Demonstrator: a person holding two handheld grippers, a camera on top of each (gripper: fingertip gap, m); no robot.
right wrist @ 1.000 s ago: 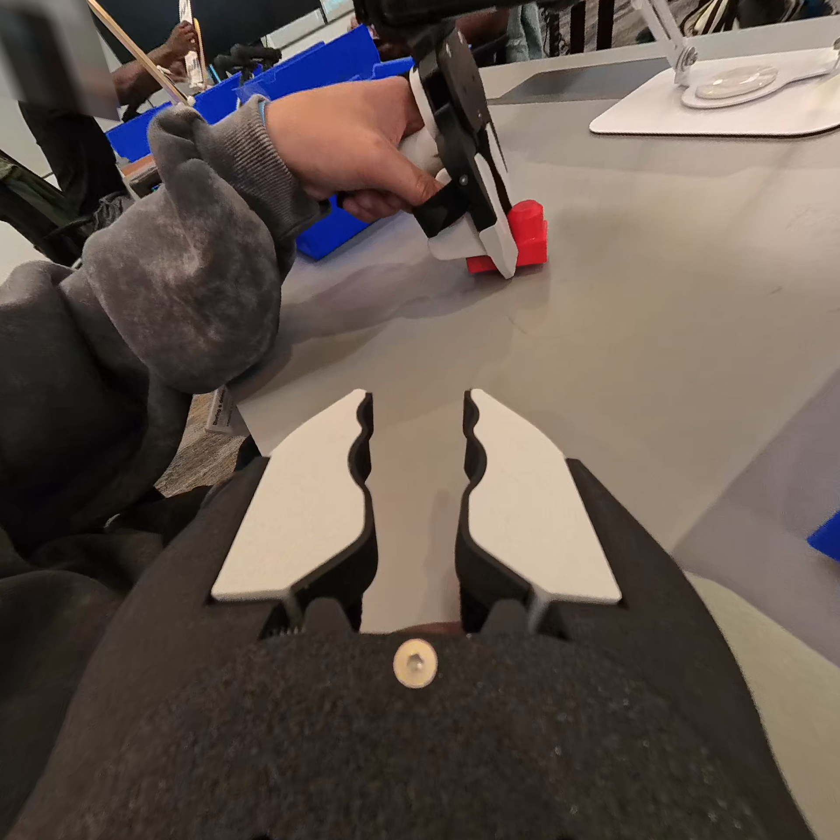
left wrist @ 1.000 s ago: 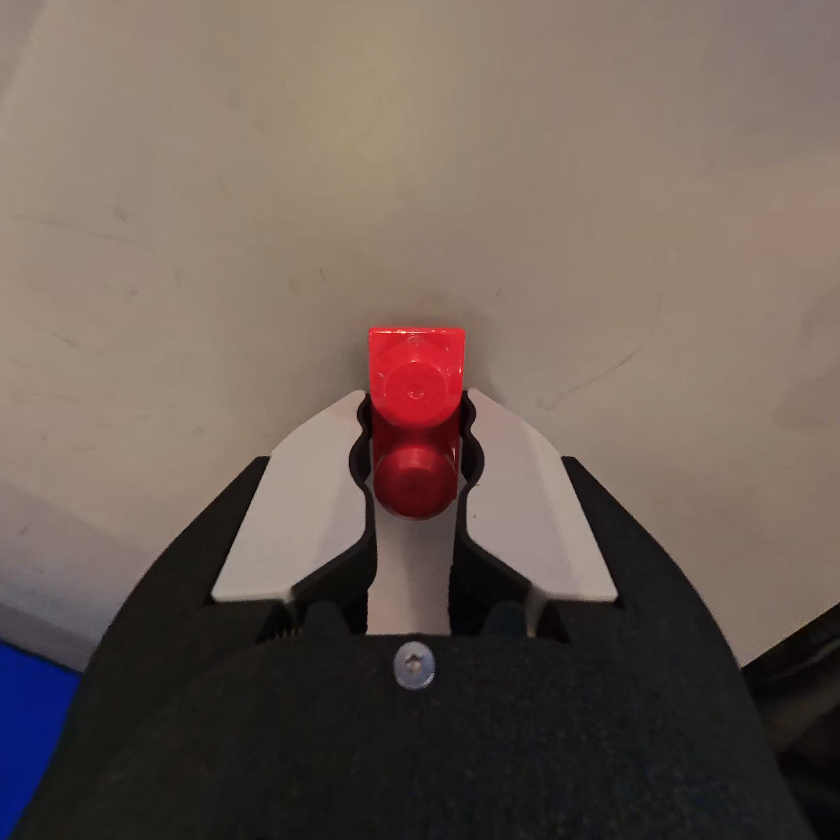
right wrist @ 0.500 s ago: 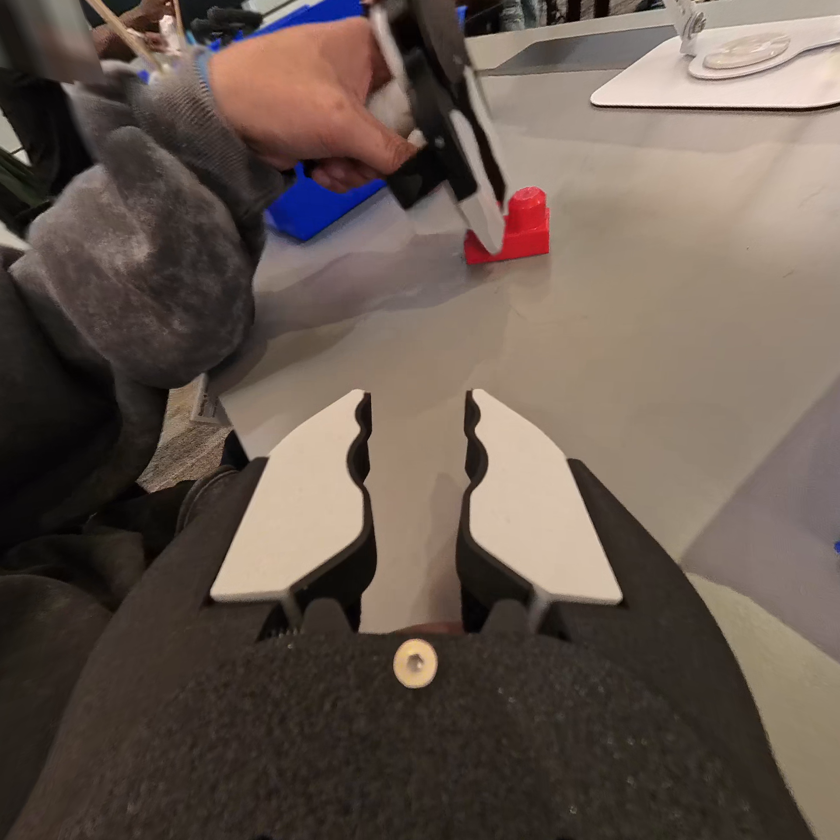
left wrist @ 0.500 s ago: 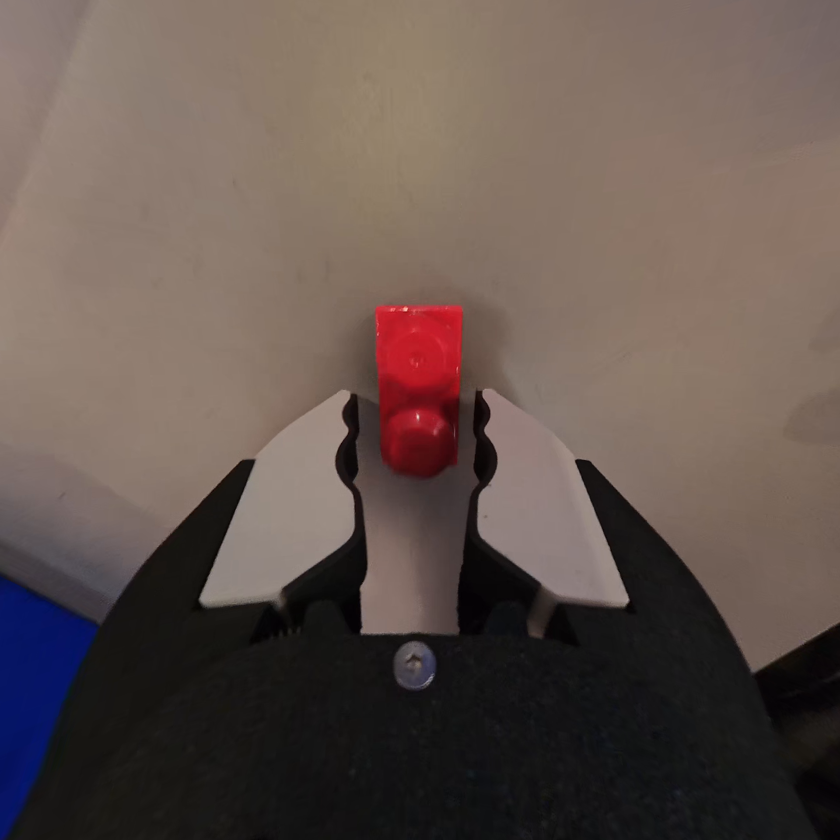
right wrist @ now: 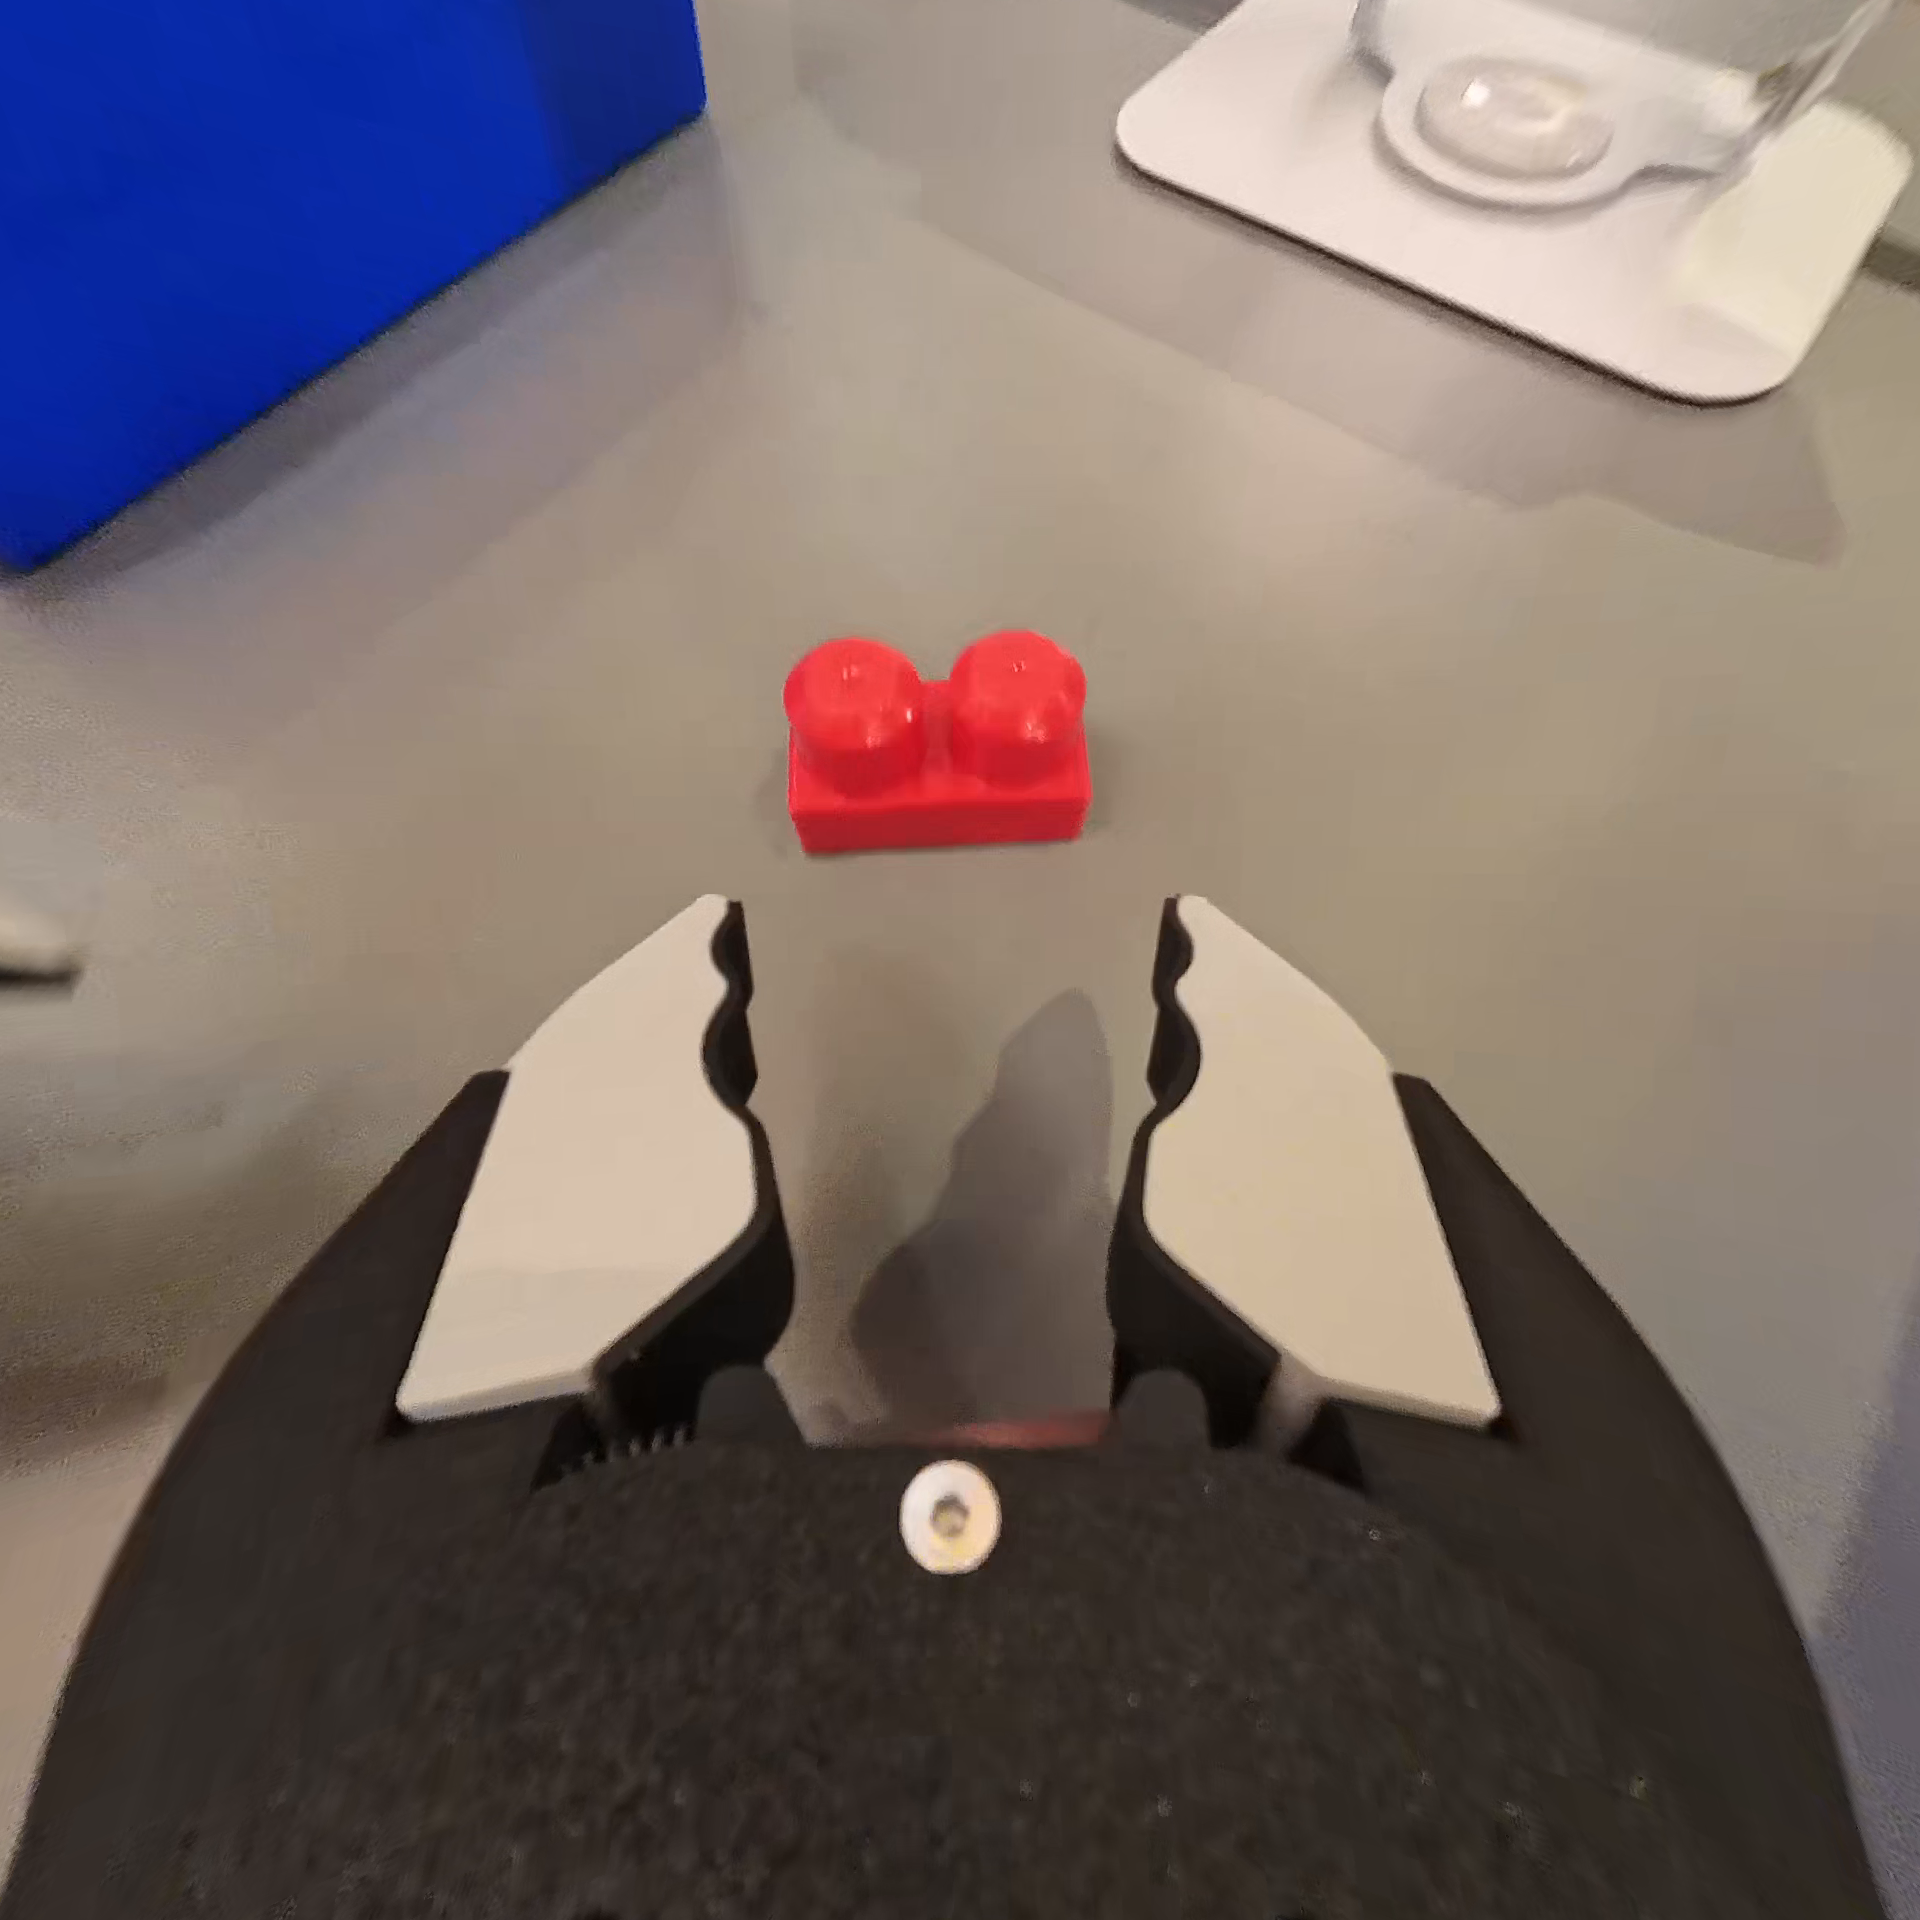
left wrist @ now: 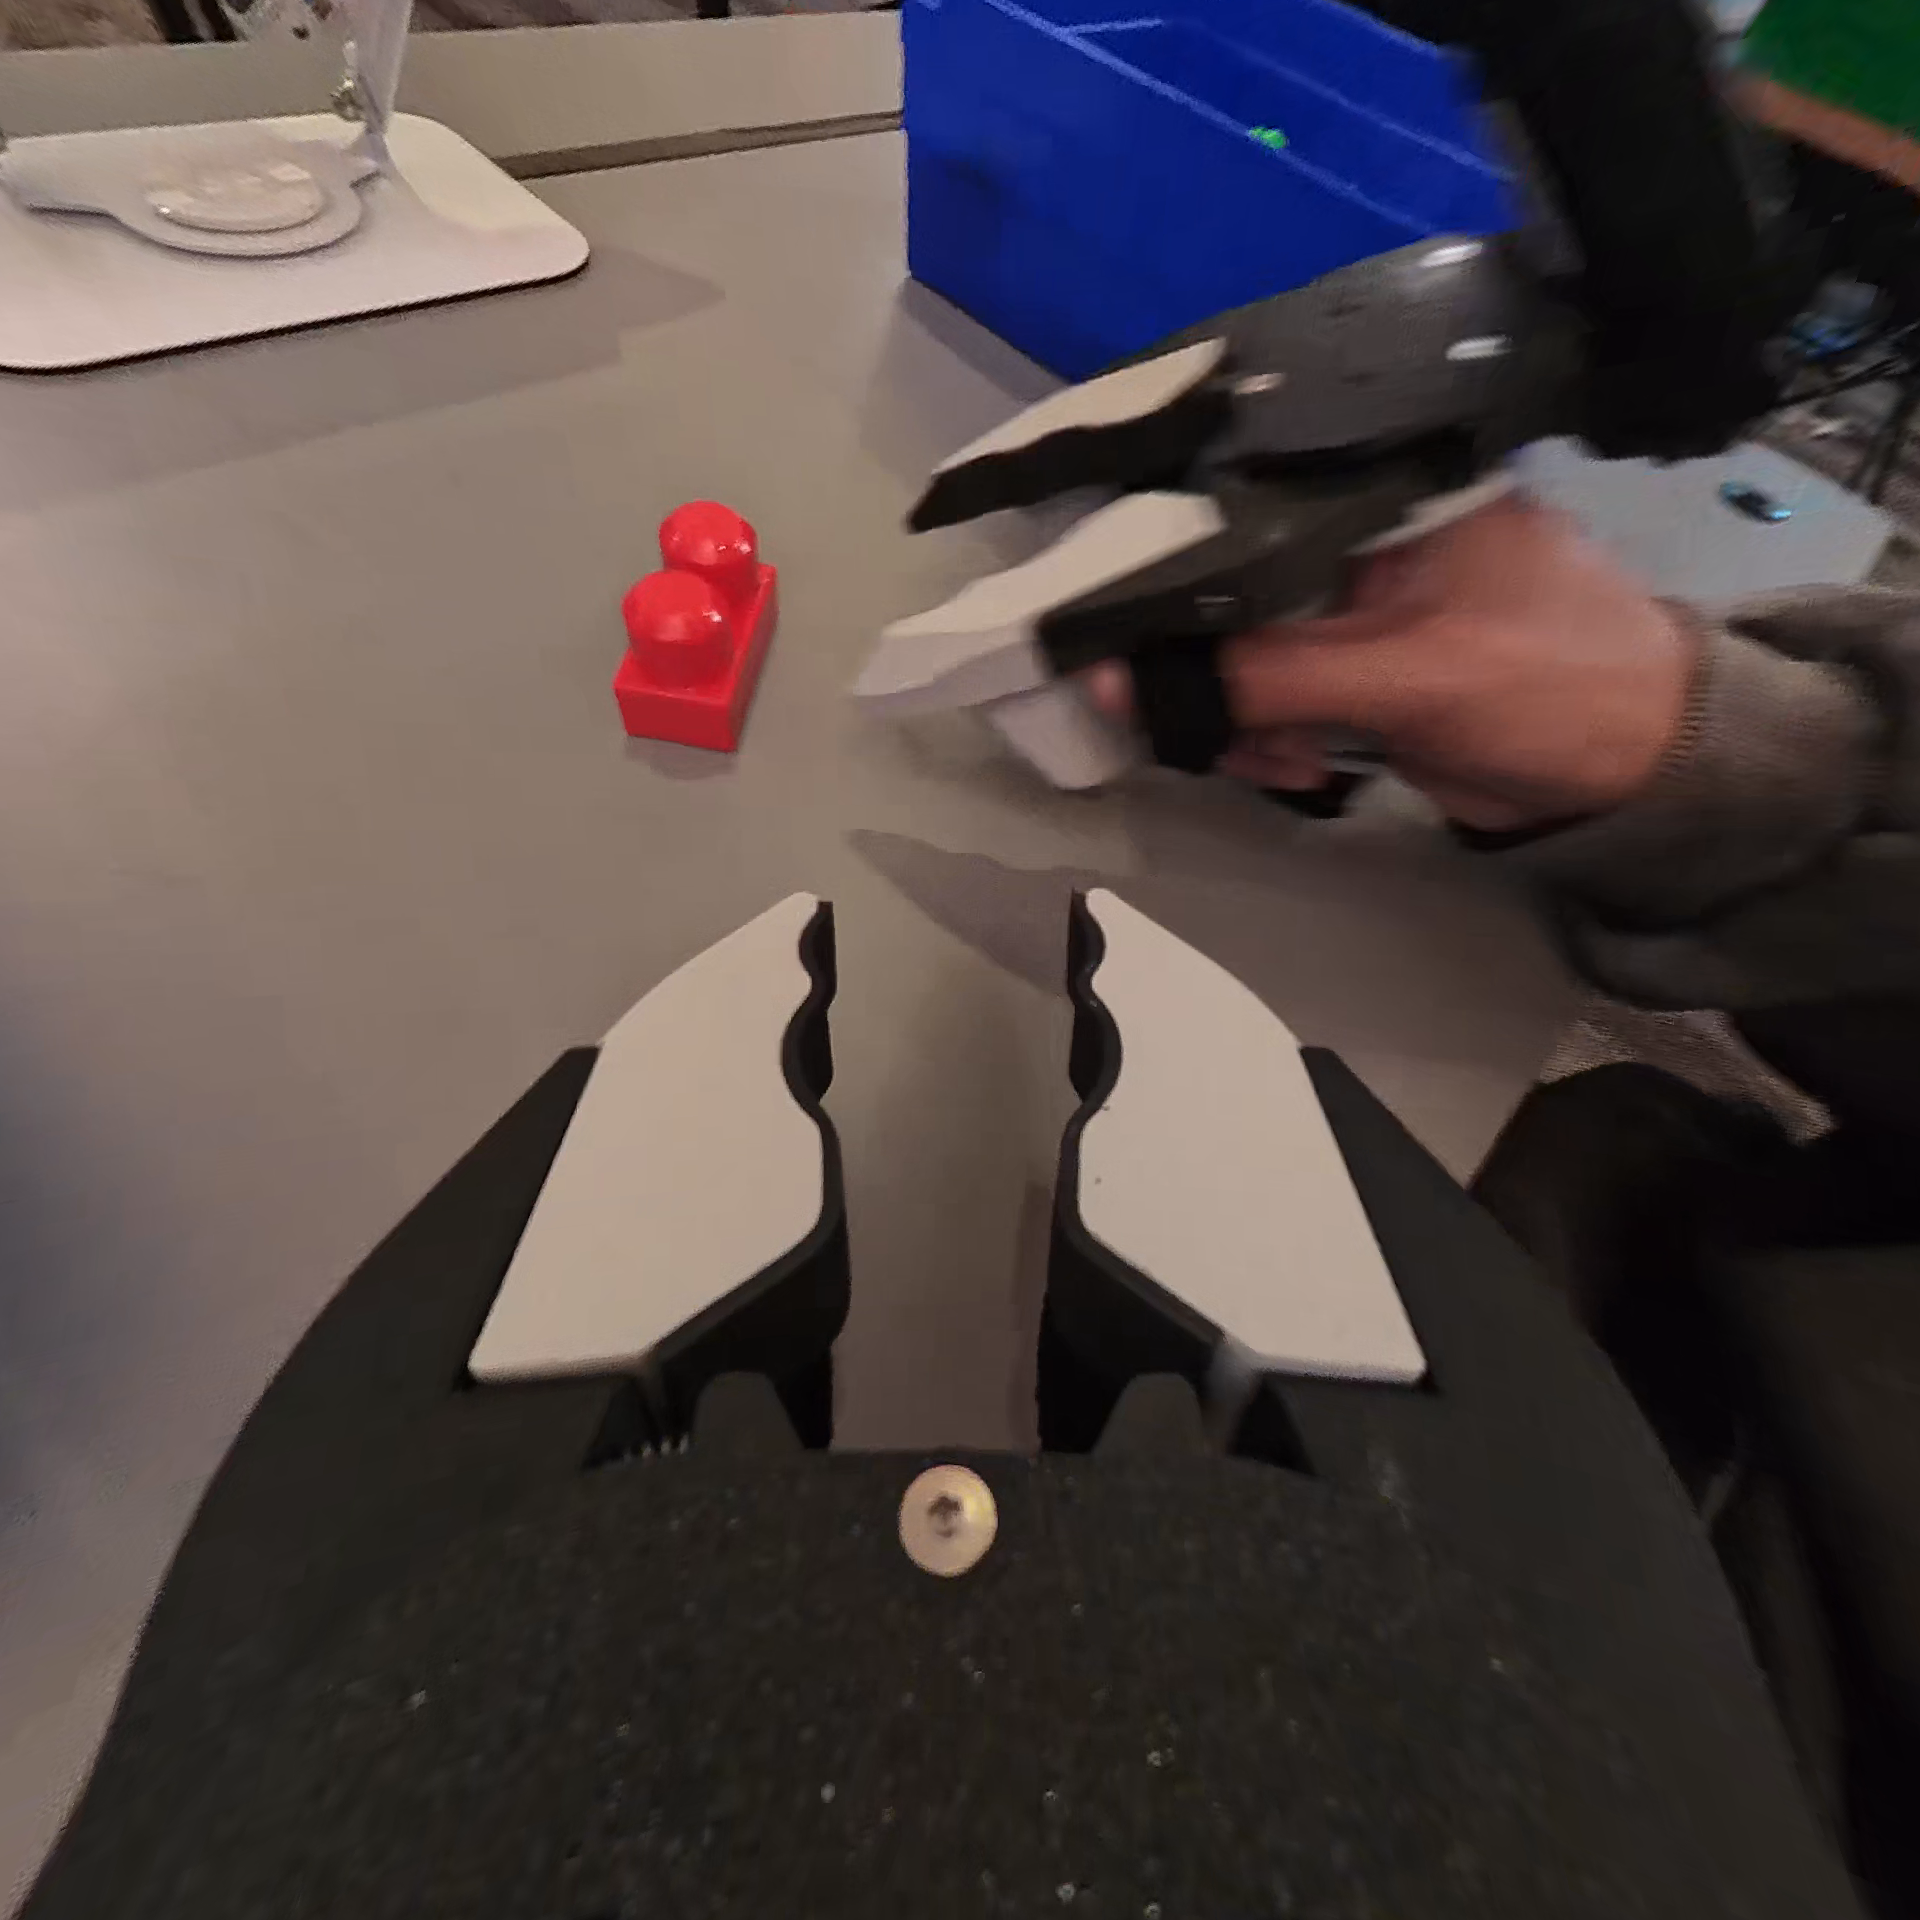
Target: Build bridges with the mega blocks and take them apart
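A red two-stud block [left wrist: 691, 644] stands alone on the grey table [left wrist: 260, 987], studs up. My left gripper [left wrist: 951, 904] is open and empty, set back from the block, which lies ahead and to its left. My right gripper [left wrist: 899, 603], held by a hand in a grey sleeve, shows blurred at the right of the left wrist view, open, its tips just right of the block. In the right wrist view the block [right wrist: 935, 758] lies broadside just ahead of the open, empty right gripper [right wrist: 951, 909].
A blue bin [left wrist: 1143, 208] stands behind the block; it fills the upper left of the right wrist view [right wrist: 260, 239]. A white pad with a clear stand [left wrist: 260, 239] lies at the far side of the table and shows in the right wrist view [right wrist: 1507, 208].
My left gripper opened, let go of the red block and pulled back and away. My right gripper moved up to the block and opened wider.
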